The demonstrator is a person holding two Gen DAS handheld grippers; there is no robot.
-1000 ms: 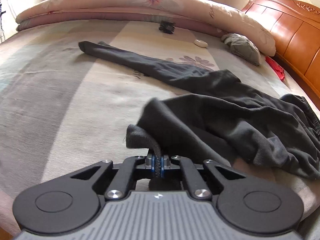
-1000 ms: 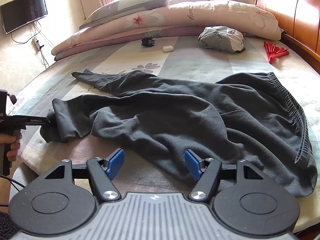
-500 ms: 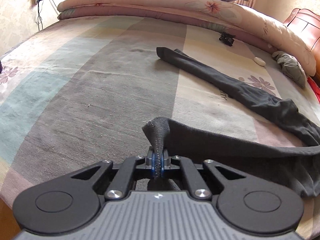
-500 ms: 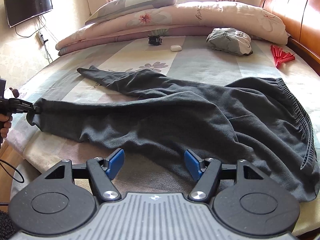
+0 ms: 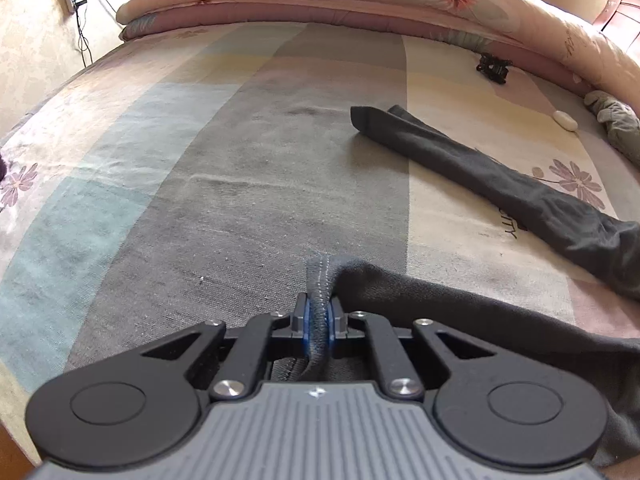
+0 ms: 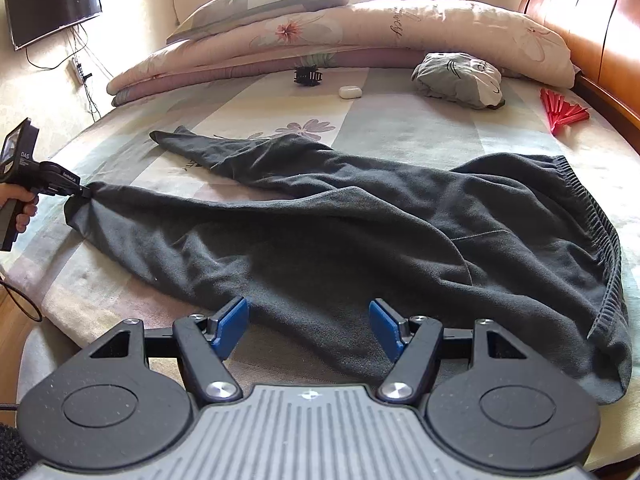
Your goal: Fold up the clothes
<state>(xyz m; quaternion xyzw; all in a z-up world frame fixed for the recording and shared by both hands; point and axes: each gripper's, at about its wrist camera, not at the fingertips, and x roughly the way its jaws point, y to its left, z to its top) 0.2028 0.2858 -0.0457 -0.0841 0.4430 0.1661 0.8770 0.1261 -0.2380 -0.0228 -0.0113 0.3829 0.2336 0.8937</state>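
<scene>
A: Where are the trousers [image 6: 360,240] right now?

B: Spread across the middle of the bed [image 6: 400,120], waistband at the right of the frame, one leg running toward the upper left and the other drawn out to the far left edge.

A: And who has that leg?

B: The left gripper [image 5: 319,320]. Its fingers [image 5: 306,322] are closed on the hem [image 5: 320,280] of the near leg; in the left wrist view the stitched cuff stands pinched between the blue pads. The jaws have just been easing apart a little, but the cloth is between them and, as far as I can tell from this close, curved view, the pads press on it.

A: The right gripper [image 6: 308,326]?

B: Fingers wide apart, nothing between them, hanging over the near edge of the trousers at the bottom centre.

A: So which step is this?

B: Laying the garment flat, I'd judge: the near leg is pulled out straight, no fold made yet.

A: What next?

B: Probably set that hem down, then bring the far leg [image 5: 480,168] alongside it so both legs lie together before folding lengthwise.
</scene>
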